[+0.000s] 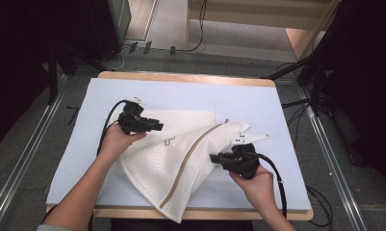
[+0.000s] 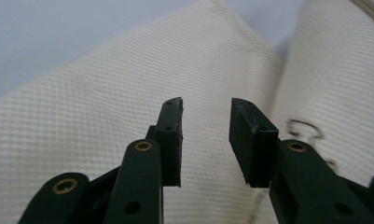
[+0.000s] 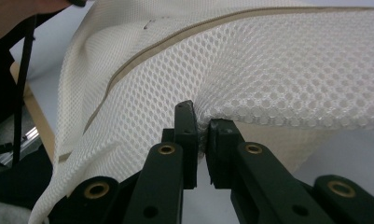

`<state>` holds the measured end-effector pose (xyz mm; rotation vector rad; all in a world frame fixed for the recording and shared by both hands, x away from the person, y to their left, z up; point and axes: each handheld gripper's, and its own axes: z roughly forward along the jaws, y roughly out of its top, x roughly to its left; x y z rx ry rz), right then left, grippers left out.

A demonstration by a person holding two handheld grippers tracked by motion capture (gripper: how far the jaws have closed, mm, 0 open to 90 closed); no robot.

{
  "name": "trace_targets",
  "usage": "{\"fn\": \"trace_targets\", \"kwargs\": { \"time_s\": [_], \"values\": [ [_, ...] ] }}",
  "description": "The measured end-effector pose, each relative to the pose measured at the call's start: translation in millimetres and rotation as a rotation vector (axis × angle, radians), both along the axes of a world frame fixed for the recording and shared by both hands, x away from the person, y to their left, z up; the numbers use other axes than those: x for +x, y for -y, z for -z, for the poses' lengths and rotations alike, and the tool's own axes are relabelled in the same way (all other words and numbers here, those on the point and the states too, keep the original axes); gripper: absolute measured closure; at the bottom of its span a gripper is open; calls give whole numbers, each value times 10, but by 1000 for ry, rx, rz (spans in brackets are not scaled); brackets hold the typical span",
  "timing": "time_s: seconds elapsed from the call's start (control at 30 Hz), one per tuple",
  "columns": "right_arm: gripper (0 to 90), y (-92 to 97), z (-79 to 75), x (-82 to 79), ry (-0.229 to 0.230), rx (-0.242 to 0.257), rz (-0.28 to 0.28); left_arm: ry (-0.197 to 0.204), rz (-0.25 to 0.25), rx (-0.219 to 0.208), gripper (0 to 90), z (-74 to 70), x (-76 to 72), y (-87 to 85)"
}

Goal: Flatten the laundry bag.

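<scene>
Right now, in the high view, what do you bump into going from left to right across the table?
Left gripper, black, over the cloth → white mesh laundry bag with its beige zipper strip → right gripper, black, jaws pinching the bag's edge → bare pale blue table mat.

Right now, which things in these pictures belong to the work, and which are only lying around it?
Belong to the work:
- white mesh bag
- right gripper, pinching the bag's edge
- left gripper, open above the bag

Only lying around:
- blue mat
- floor cables
</scene>
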<state>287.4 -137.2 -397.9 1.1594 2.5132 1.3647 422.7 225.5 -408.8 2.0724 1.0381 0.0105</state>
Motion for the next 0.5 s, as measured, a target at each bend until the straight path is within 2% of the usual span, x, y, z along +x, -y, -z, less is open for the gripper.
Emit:
{"fn": "trace_targets", "kwargs": {
  "time_s": [0.07,0.13,0.17,0.27,0.3,0.33,0.43,0.47,0.5],
  "values": [
    [854,15,2,-66,-7,10,-1,2,-20,22,626,15,116,-51],
    [854,20,16,-123,-8,8,-6,4,-25,32,606,30,172,-79],
    [854,19,25,-147,-9,6,-8,-1,-39,55,595,65,272,-124],
    [852,12,45,-187,-13,-7,-9,26,-61,108,561,129,390,-183],
    [851,13,51,-189,-14,-9,-10,26,-61,108,547,129,390,-183],
    [850,15,59,-190,-14,-12,-11,33,-91,114,536,168,454,-247],
    [848,19,77,-195,-23,-15,-8,39,-119,118,489,203,503,-307],
    [845,22,89,-198,-28,-21,-7,57,-140,162,469,240,545,-354],
    [845,22,89,-198,-28,-21,-7,57,-140,162,460,240,545,-354]
  ]
}}
